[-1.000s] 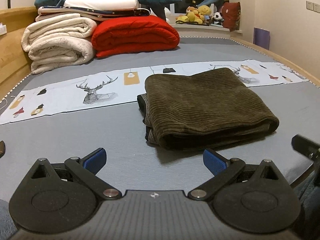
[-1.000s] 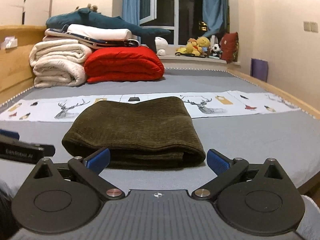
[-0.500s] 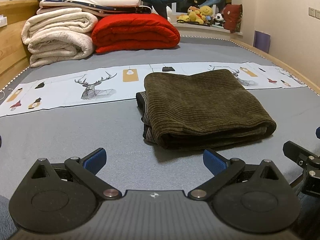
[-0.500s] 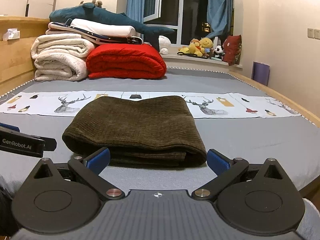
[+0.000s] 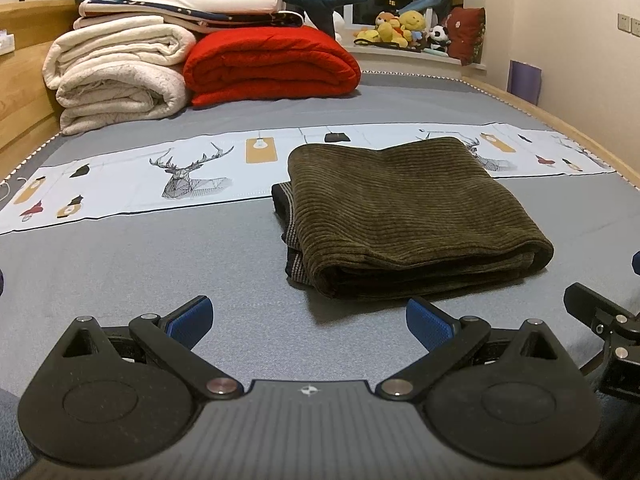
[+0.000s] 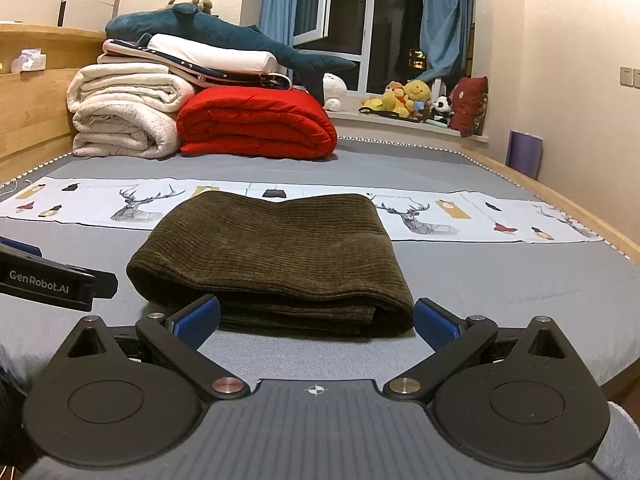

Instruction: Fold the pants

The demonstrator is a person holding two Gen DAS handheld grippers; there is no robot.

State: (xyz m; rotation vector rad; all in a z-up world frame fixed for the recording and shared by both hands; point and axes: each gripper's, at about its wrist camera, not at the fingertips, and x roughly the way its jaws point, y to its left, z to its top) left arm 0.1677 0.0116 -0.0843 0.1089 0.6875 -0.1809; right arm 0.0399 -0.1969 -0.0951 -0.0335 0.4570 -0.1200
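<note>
One folded pair of corduroy pants (image 5: 404, 216) is seen on one bed (image 5: 140, 264), with two grippers: left gripper (image 5: 308, 316), right gripper (image 6: 316, 318). Two cream blankets (image 6: 124, 114), one red quilt (image 6: 256, 126) and one plush shark (image 6: 224, 36) are counted at the far end.

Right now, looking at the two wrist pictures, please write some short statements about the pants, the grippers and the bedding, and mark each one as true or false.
1. The olive corduroy pants lie folded into a compact bundle on the grey bed. True.
2. The left gripper is clamped on the pants. False: its jaws stand open, short of the cloth.
3. The right gripper is open, with nothing between its fingers. True.
4. The red quilt lies on top of the pants. False: it sits far behind them, beside the white blankets.
5. A plush shark lies on top of the stacked bedding. True.
</note>
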